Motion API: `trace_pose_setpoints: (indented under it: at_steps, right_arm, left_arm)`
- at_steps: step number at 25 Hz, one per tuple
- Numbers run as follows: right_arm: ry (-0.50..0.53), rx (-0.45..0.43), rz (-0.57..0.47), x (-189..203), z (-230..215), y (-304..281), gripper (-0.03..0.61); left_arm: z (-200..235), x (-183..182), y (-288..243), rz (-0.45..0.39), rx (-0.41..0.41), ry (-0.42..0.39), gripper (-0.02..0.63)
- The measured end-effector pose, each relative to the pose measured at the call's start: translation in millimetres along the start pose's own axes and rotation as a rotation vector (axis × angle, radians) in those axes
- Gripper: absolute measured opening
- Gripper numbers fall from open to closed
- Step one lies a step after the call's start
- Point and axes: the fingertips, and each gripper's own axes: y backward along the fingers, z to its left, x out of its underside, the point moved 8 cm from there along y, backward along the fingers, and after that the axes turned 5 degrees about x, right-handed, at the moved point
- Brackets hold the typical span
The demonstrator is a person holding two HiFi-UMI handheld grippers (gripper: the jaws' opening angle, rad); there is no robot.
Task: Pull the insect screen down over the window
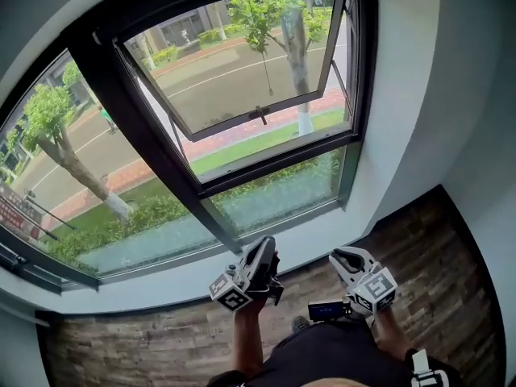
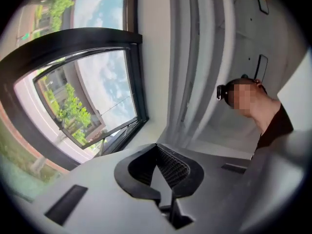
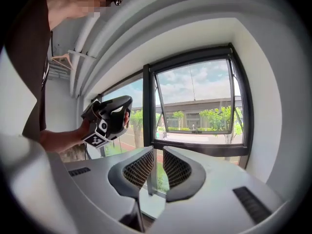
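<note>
A large black-framed window fills the upper part of the head view, set in a white wall above a white sill. Its right-hand section holds a black-framed glass sash tilted outward at its lower edge, with a fixed pane below it. The left-hand section is one fixed pane. Through the glass show green trees, a strip of grass and a grey road. The insect screen itself cannot be picked out in any view, so only its window can be placed: straight ahead of both hands and well apart from them.

The left claw, grey with black mesh-faced pads, is held low in front of the sill, its tip pointing up toward the window. In the left gripper view its jaws are pressed together with nothing between them.

The right claw is near it, to the right, at about the same height, over the brown wood-plank floor. In the right gripper view its jaws stand spread, with a clear gap between the pads. Only the distant window frame shows through that gap, and nothing is gripped. The same view shows the left claw off to the left, in front of the fixed left-hand pane.

The person's forearms rise from the lower edge of the head view
</note>
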Motion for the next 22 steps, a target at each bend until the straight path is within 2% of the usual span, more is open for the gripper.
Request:
trace_pose_setpoints:
  at_steps: [2, 5, 7, 9, 12, 15, 18, 20, 22]
  right_arm:
    - [0.06, -0.035, 0.008, -10.9, -21.3, -27.1, 0.06]
    - [0.174, -0.072, -0.01, -36.4, -54.8, -63.0, 0.061]
    - [0.253, -0.08, -0.045, -58.5, -81.7, -86.0, 0.061]
    - [0.337, -0.08, -0.081, -83.8, -114.5, -108.4, 0.06]
    - [0.448, -0.077, -0.121, -121.9, -169.8, -133.1, 0.061]
    - [0.541, -0.071, -0.167, -165.8, -224.2, -149.4, 0.061]
    - [0.614, -0.021, -0.269, -208.0, -274.5, -167.9, 0.061]
    - [0.633, 0.031, -0.34, -234.8, -306.7, -177.9, 0.061]
    - [0.657, 0.079, -0.381, -264.3, -330.6, -189.0, 0.061]
  left_arm:
    - [16.5, -10.3, -19.4, 0.106, -0.023, -0.148, 0.002]
    - [30.8, -25.7, -45.7, 0.313, -0.042, -0.46, 0.002]
    - [42.4, -42.2, -66.3, 0.393, -0.082, -0.639, 0.003]
    - [59.8, -64.9, -96.1, 0.411, -0.152, -0.795, 0.003]
    - [83.0, -94.3, -150.5, 0.39, -0.259, -1.008, 0.003]
    - [96.6, -115.5, -203.8, 0.399, -0.338, -1.168, 0.003]
    - [112.6, -136.5, -246.4, 0.432, -0.449, -1.305, 0.005]
    - [120.8, -150.5, -274.1, 0.466, -0.511, -1.384, 0.076]
    - [124.8, -169.7, -301.5, 0.487, -0.547, -1.481, 0.108]
